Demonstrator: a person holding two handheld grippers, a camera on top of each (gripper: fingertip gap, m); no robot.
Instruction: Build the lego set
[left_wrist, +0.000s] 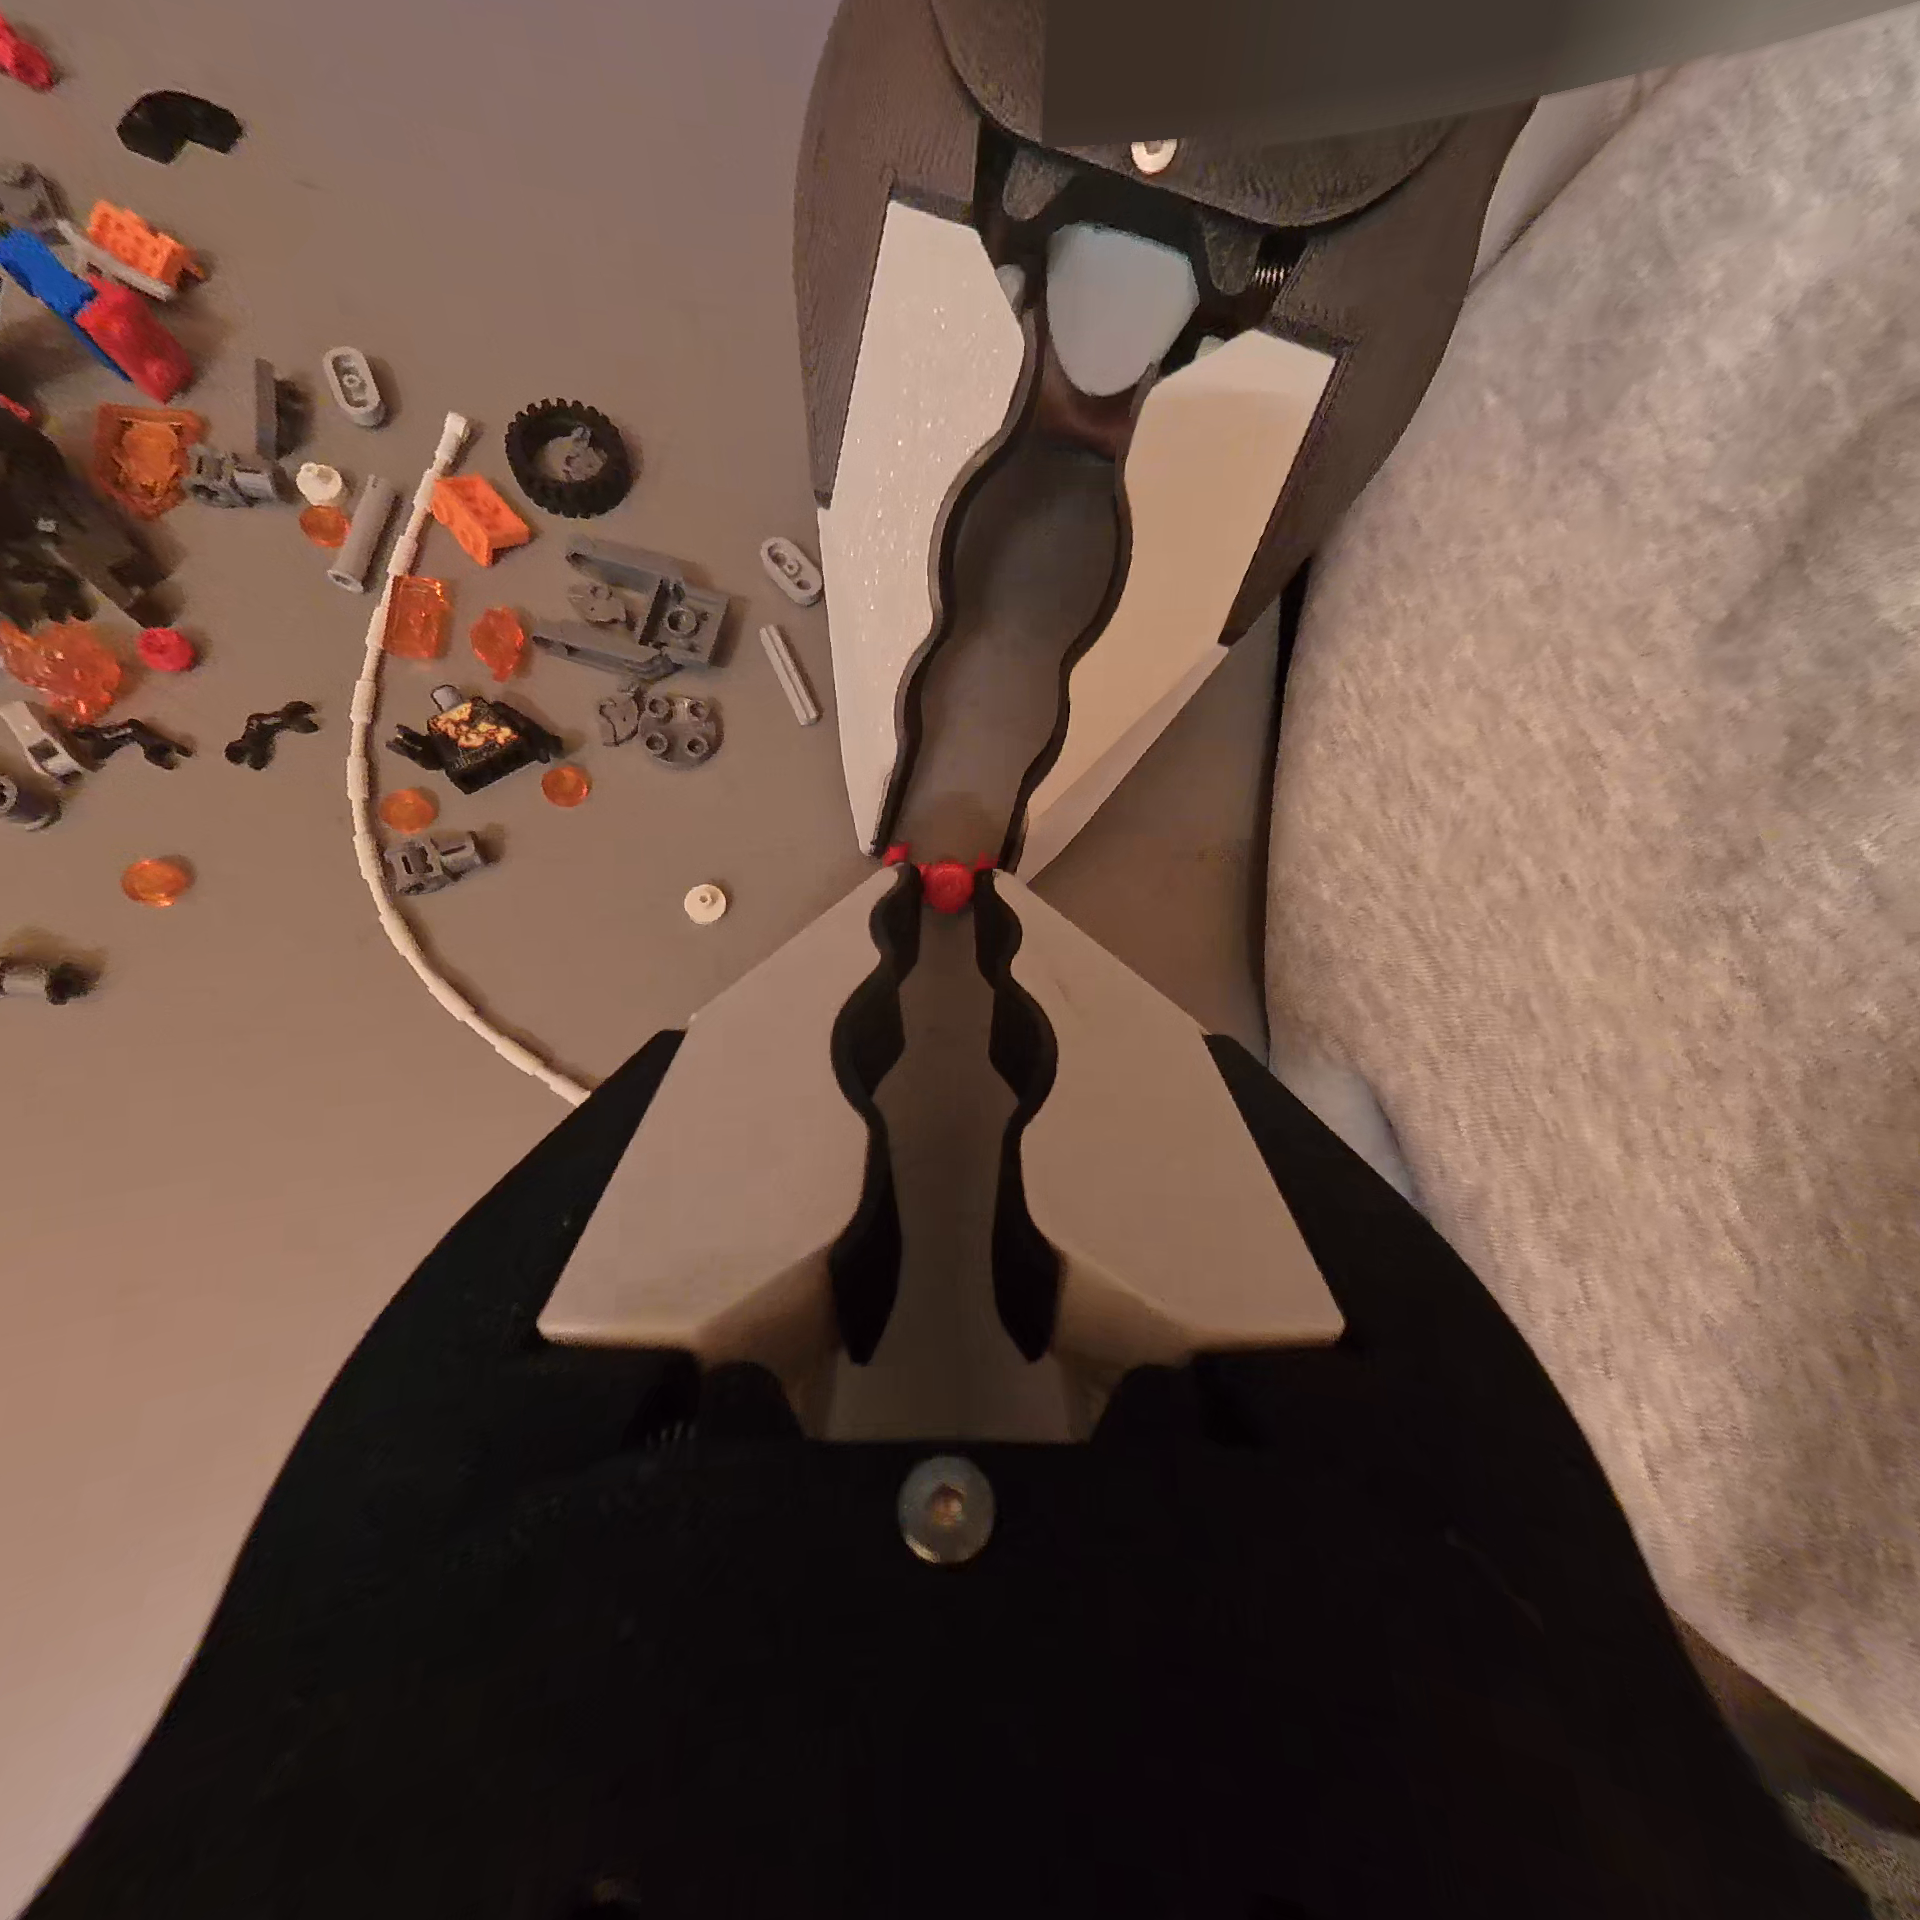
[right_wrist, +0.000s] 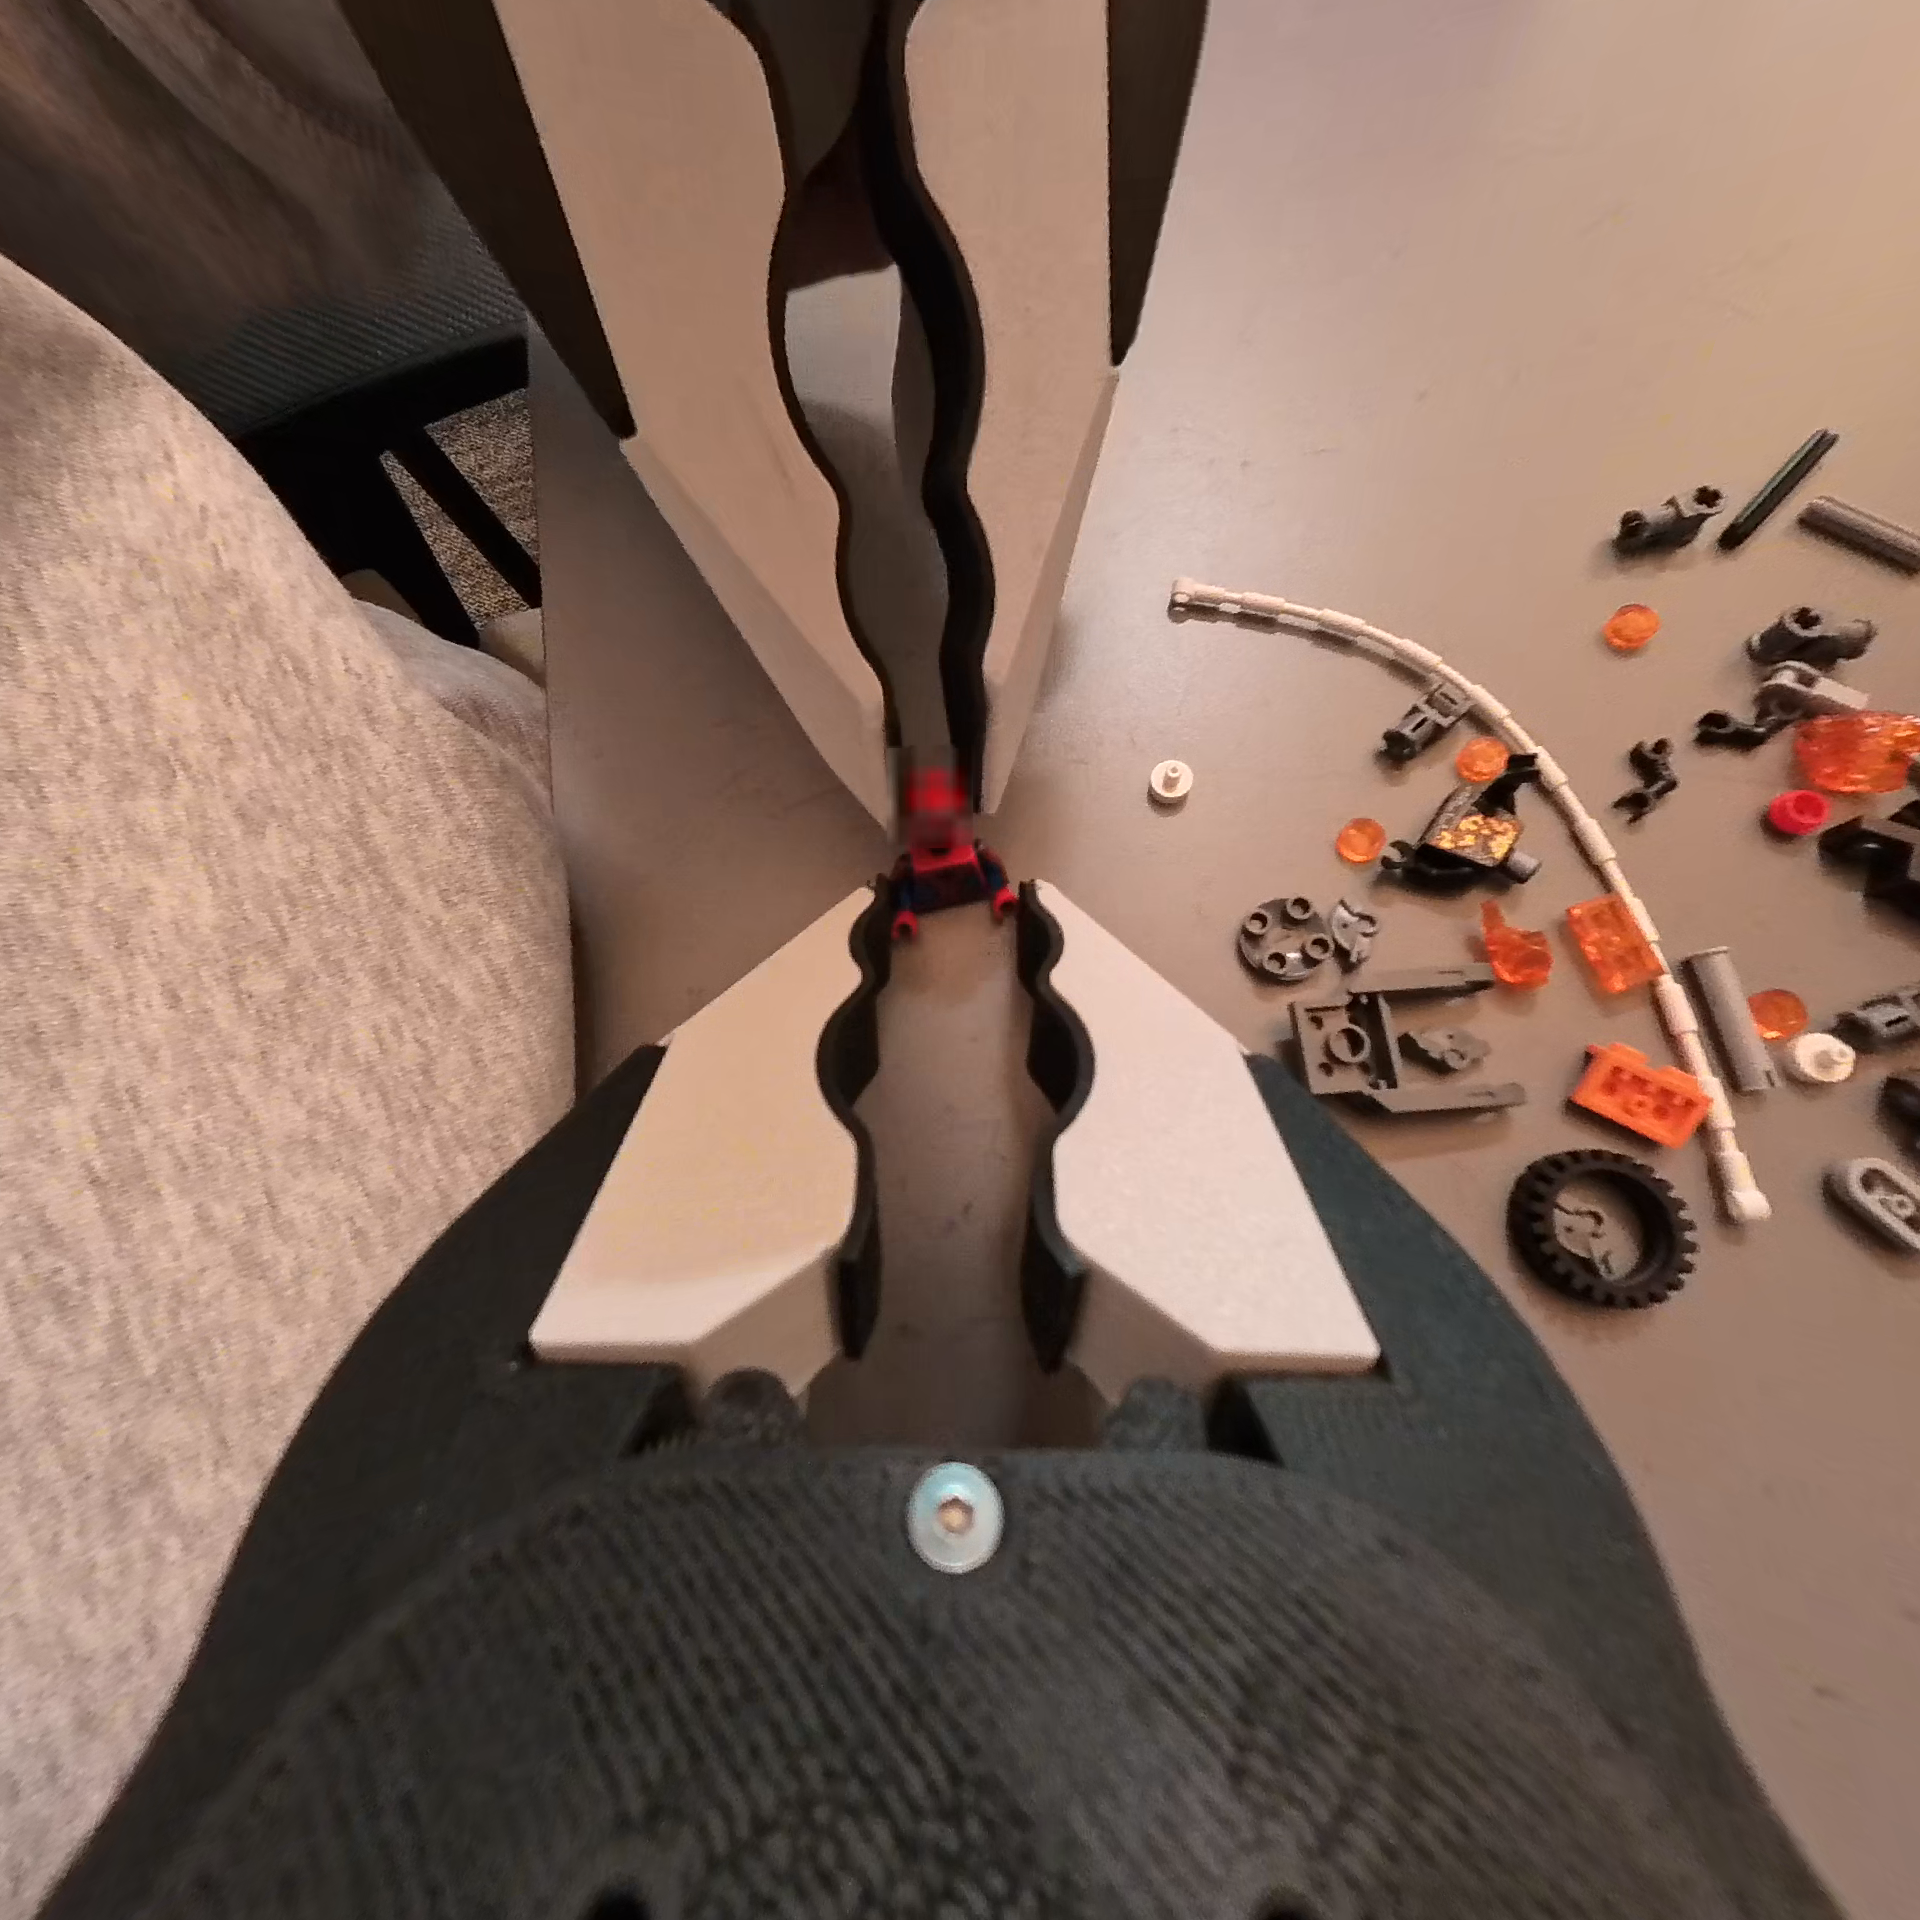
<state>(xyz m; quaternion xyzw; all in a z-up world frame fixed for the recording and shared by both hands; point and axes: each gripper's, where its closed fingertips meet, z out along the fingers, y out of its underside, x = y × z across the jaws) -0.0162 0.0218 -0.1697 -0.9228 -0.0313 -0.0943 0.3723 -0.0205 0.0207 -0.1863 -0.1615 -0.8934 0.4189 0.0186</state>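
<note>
Jaws of the left gripper (left_wrist: 943, 881) are drawn nearly together, their black wavy pads pinching the red head of a small minifigure (left_wrist: 943, 884) right at the tips. Meeting them tip to tip from the opposite side is the right gripper (right_wrist: 954, 902). Its jaws stand a little wider, closed in on the figure's red and blue torso, so that the two red hands lie against the inner pads. The minifigure is thus caught between both pairs of jaws, head towards the left ones and body towards the right ones, and it is held up off the bench (left_wrist: 520, 1195). Its head is covered by a mosaic patch in the right wrist view, so nothing finer can be told there.

Loose pieces lie scattered on the bench, to the left of the left jaws and to the right of the right jaws. Nearest the tips is a small white round piece (left_wrist: 707, 902). A long white ribbed hose (left_wrist: 358, 748) curves past it. Beyond the hose lie a black torso with an orange print (left_wrist: 478, 740), a dark grey round plate (left_wrist: 681, 727), several flat clear orange studs, two orange bricks and some grey connector parts. A black tyre (left_wrist: 571, 457) lies farther out, apart from the hose. More red, blue and black parts sit heaped at the far edge of the left wrist view.

On the other side of both jaws a stretch of pale grey fabric (left_wrist: 1610, 831) fills the view.
</note>
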